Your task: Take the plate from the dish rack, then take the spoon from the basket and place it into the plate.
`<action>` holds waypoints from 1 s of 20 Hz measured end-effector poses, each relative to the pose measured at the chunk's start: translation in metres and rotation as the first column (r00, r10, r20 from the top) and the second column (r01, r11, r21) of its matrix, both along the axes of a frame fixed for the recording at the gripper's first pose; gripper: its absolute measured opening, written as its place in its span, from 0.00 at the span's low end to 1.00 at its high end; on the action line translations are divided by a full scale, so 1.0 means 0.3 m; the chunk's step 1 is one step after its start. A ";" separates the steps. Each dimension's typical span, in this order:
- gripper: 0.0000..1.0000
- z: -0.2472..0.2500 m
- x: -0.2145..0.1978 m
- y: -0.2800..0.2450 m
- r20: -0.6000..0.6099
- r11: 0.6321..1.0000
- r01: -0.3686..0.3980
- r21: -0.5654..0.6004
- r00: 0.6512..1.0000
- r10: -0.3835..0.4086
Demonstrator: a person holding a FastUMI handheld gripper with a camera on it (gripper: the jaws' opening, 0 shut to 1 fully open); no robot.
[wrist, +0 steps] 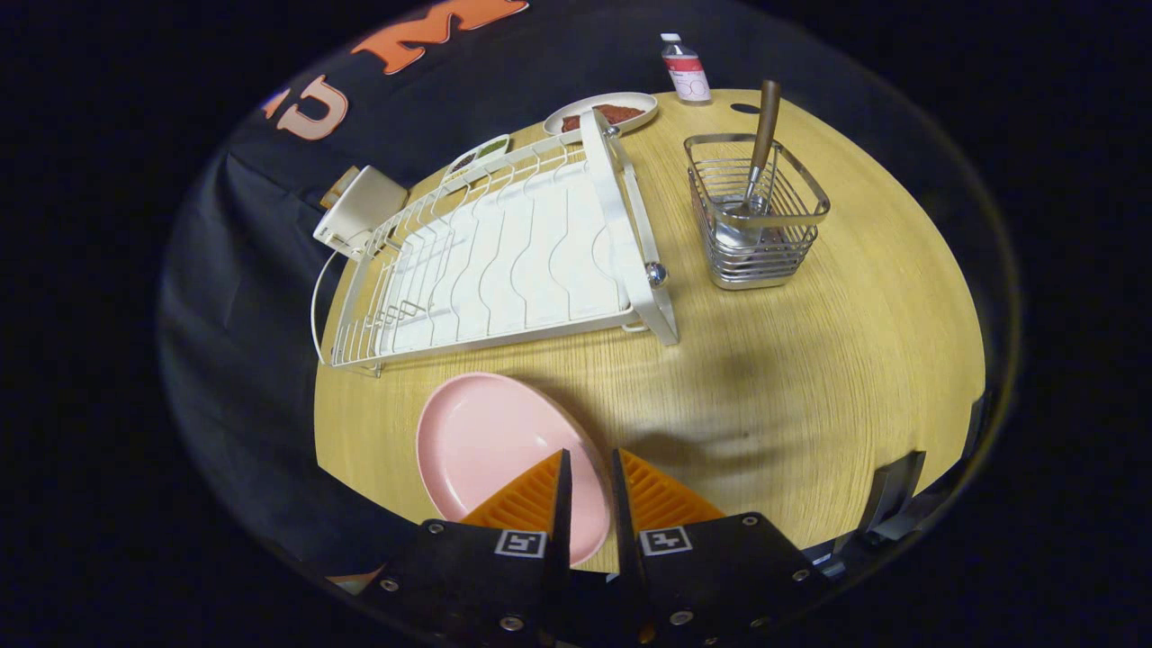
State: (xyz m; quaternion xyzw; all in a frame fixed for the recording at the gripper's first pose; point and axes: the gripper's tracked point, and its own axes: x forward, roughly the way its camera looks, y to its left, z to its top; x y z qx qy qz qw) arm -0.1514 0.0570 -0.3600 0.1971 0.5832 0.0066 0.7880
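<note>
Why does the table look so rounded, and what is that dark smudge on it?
Gripper view: a fisheye lens bows the table and dish rack; the smudge is a soft shadow just ahead of the fingers, which sit nearly closed around the pink plate's rim. The spoon and basket look sharp.

No words or numbers can be read here. The small bottle [685, 68] at the far side of the table [855, 360] has a red and white label, but the print is too tiny to make out. Two square black-and-white code tags [665, 540] sit on the gripper [591, 468], with shapes, not letters.
</note>
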 end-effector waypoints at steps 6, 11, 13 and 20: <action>0.48 0.097 0.066 -0.126 0.129 0.996 0.030 -0.080 0.991 -0.019; 0.80 0.235 0.176 -0.264 0.345 0.985 0.063 -0.163 0.939 -0.002; 0.89 0.275 0.212 -0.318 0.413 0.975 0.078 -0.208 0.911 0.016; 0.94 0.303 0.342 -0.479 0.512 0.963 0.181 -0.202 0.857 -0.054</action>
